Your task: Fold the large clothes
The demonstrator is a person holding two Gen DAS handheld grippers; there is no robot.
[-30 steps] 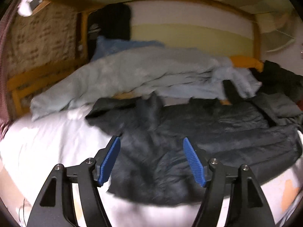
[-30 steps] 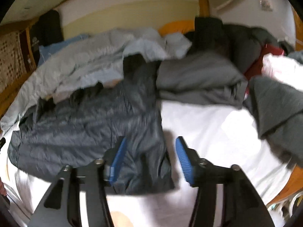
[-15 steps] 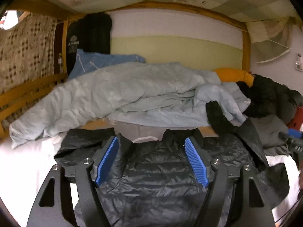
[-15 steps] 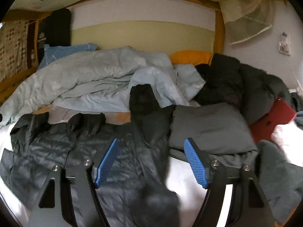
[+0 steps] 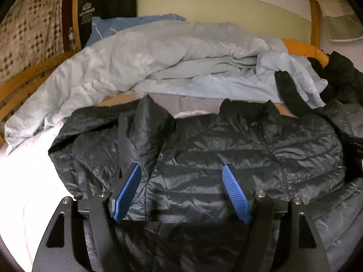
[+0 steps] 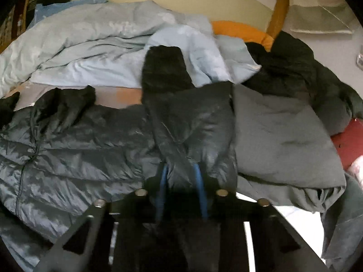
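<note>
Two views are splitting the scene for you: your left gripper (image 5: 181, 174) is hovering spread, jaws still widening, over the dark puffer jacket (image 5: 226, 154) lying on the white bed (image 5: 22, 170); only the right view is showing your right gripper (image 6: 181, 170) pinching the jacket's sleeve (image 6: 192, 124) beside a folded grey garment (image 6: 283, 136).

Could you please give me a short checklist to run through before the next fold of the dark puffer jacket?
1. Right gripper shut on the puffer jacket sleeve: ok, fabric sits pinched between its fingers.
2. Left gripper holding fabric: not ok, open over the jacket's front.
3. Jacket lying flat: not ok, the collar is rumpled and one front flap stands up.
4. Sleeve free of the light blue duvet: not ok, the cuff lies on it.
5. Landing area clear: cannot tell, the grey garment lies close beside the sleeve.
</note>
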